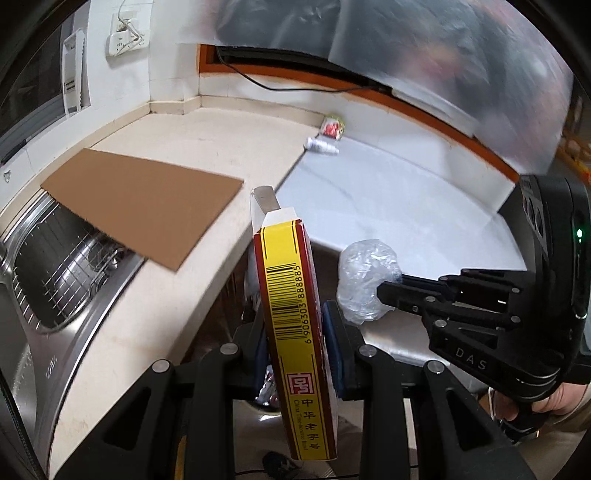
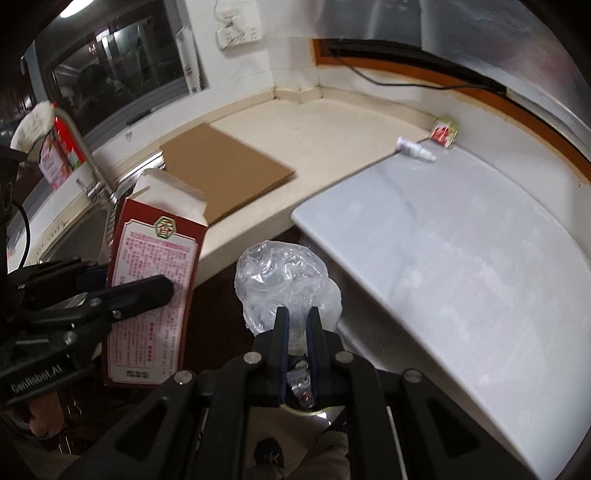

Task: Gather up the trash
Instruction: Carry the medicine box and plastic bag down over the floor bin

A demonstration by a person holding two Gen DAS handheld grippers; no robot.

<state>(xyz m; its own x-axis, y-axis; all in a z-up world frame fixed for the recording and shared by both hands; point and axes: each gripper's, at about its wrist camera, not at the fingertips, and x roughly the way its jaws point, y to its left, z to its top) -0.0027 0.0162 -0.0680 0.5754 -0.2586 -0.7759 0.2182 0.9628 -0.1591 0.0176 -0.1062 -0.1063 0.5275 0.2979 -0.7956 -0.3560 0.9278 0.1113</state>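
My left gripper (image 1: 295,332) is shut on a red and yellow carton (image 1: 291,325) with an open top flap, held upright off the counter's front edge; the carton also shows in the right wrist view (image 2: 155,291), with the left gripper (image 2: 122,291) on it. My right gripper (image 2: 298,321) is shut on a crumpled clear plastic bag (image 2: 284,280); the bag (image 1: 365,280) and right gripper (image 1: 384,291) show at right in the left wrist view. A small white bottle (image 1: 320,145) (image 2: 413,147) and a red packet (image 1: 333,127) (image 2: 445,131) lie at the back of the counter.
A brown cardboard sheet (image 1: 144,206) (image 2: 221,173) lies partly over the steel sink (image 1: 62,266). A white board (image 2: 461,251) covers the counter's right part. A tap (image 2: 85,147), a wall socket (image 2: 240,31) and a black cable (image 2: 406,83) are at the back.
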